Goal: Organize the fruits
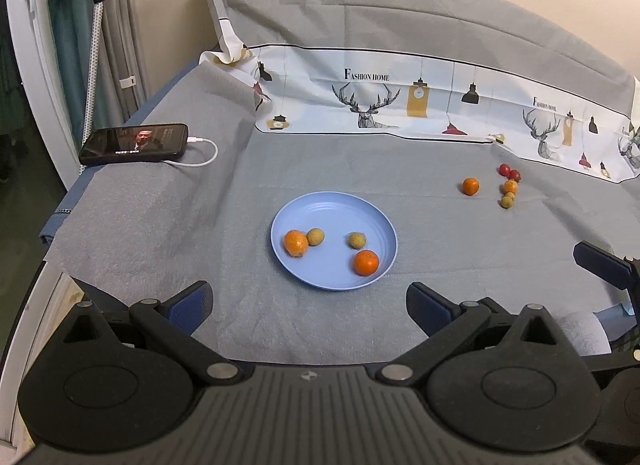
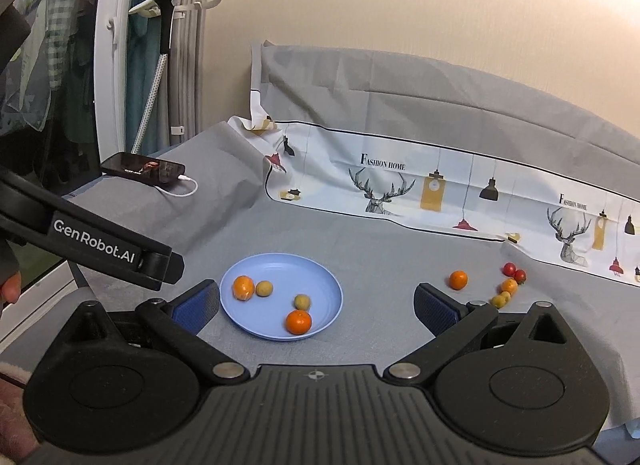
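Two handheld grippers are held low over a grey cloth [image 1: 360, 169], each with its blue-padded fingers spread wide and nothing gripped. The left gripper [image 1: 310, 305] is aimed at a blue plate [image 1: 332, 205], on which two oranges and two small greenish-yellow fruits are seen: one orange [image 1: 296, 243] at 9 o'clock touching a green fruit [image 1: 315, 236], a second green fruit [image 1: 356, 240] right of centre, and another orange [image 1: 366, 262] at 5 o'clock. In the right wrist view, the right gripper [image 2: 316, 305] frames the same plate [image 2: 280, 265], and the lettering "GenRobot.AI" is read on the other tool's arm [image 2: 96, 247] at 9 o'clock. Toward 2 o'clock from the plate, a lone orange [image 1: 471, 186] lies on the cloth, with a cluster [image 1: 509, 184] of two red fruits, an orange one and a greenish one just beside it. "FASHION HOME" is printed on the deer-patterned cloth strip [image 1: 400, 105] at 12 o'clock. A phone [image 1: 134, 143] with a lit screen and a white cable plugged in lies at 10 o'clock.
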Available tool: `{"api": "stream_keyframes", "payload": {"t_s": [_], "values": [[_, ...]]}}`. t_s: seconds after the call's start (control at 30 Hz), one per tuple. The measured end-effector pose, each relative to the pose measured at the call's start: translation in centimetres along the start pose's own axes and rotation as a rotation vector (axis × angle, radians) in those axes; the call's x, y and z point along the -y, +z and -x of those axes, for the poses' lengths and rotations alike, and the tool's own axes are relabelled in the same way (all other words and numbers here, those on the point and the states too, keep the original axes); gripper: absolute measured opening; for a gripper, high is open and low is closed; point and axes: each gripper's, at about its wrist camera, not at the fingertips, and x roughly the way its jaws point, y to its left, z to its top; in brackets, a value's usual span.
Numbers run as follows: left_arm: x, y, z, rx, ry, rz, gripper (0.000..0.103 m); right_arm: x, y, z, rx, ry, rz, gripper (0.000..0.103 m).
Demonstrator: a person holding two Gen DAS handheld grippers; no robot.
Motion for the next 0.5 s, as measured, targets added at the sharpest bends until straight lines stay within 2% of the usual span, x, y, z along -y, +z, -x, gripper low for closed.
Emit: {"api": "stream_keyframes", "payload": {"t_s": [0.5], "values": [[-0.18,0.20,-0.37,-0.007,0.011,-0.014,0.103,0.17,0.02,-0.22,-0.008,0.005,-0.020,0.102]]}}
